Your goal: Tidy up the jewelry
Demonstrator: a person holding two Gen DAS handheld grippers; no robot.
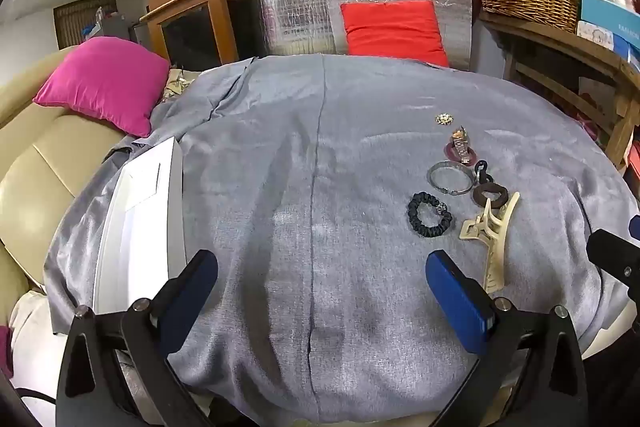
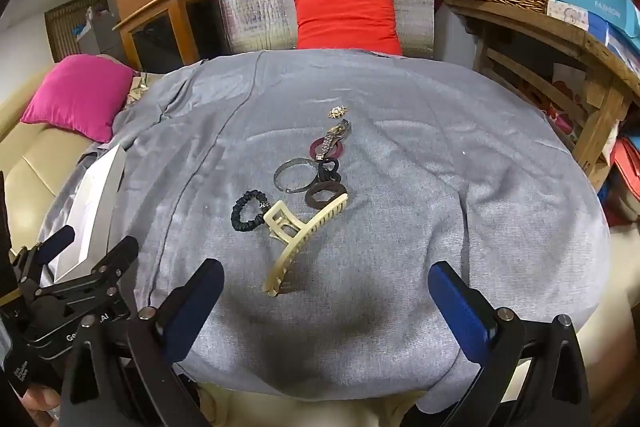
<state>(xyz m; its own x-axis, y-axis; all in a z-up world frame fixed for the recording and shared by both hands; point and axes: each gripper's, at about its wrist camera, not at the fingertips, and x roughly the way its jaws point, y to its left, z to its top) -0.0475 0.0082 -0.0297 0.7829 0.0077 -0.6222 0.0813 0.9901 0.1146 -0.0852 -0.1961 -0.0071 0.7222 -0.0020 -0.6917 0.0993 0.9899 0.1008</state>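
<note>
Jewelry and hair pieces sit in a loose line on the grey cloth [image 2: 400, 187], right of its centre seam. Nearest is the cream claw clip [image 2: 298, 231], lying aslant, its teeth end touching the brown hair tie [image 2: 323, 195]. Just left of it lies the black scrunchie [image 2: 246, 215]. Behind them, the silver bangle [image 2: 293, 175] sits beside a black hair tie [image 2: 328, 169], then a watch [image 2: 333, 138] lies across a maroon ring [image 2: 325, 148]. Farthest back, apart from the rest, is a small gold brooch [image 2: 338, 112], too tiny to read in detail.

The right gripper [image 2: 326, 301] hangs wide, nothing between its blue pads, just short of the clip. The left gripper [image 1: 322, 285] is equally wide and empty over bare cloth. A white box [image 1: 138, 215] rests at the cloth's left edge, its near end hidden behind the left finger. There is plenty of bare cloth either side of the line. A wooden shelf [image 2: 560, 39] crowds the right edge, cut off by the frame.
</note>
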